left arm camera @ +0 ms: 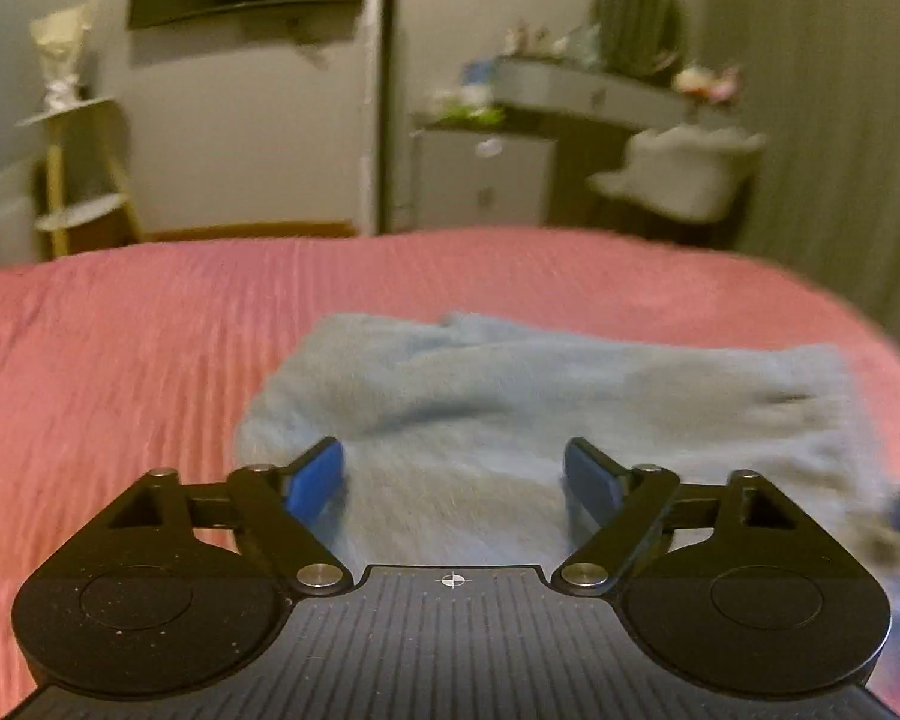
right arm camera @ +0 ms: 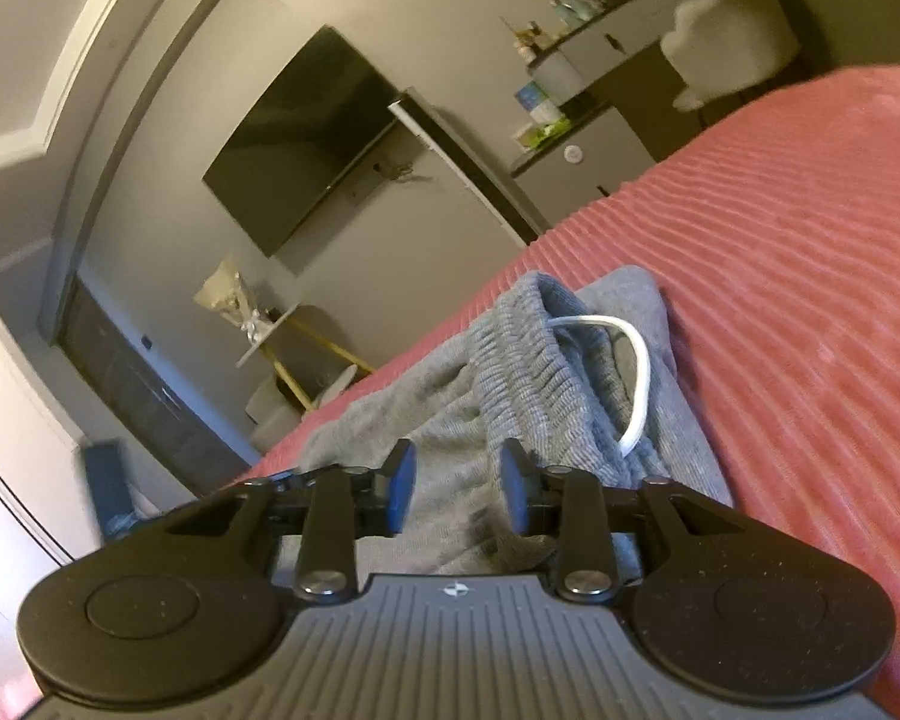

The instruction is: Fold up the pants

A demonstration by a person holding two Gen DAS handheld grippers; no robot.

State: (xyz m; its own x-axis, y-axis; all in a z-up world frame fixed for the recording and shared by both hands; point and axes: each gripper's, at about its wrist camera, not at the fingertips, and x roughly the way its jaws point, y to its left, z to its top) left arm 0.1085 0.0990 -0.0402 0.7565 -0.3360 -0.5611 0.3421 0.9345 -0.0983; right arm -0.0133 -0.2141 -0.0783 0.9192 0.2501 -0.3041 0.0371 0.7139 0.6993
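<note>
Grey pants (left arm camera: 546, 408) folded flat on pink ribbed bedspread (left arm camera: 120, 360), toward near right side. Left gripper (left arm camera: 453, 480) spread wide above near edge of fabric, nothing pinched. Right gripper (right arm camera: 457, 489) partly spread over ribbed waistband (right arm camera: 528, 354), fabric between pads, not clamped. White drawstring (right arm camera: 639, 384) looped beside waistband.

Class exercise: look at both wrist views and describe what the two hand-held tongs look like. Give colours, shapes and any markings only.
Both the left tongs and the right tongs look alike: a ribbed dark grey body with a small white cross-hair mark at its front edge, a round black disc on each side, black linkage arms joined by silver pivot pins, and blue pads on the inner faces of the fingers. No cables, hands or sleeves are visible.
</note>
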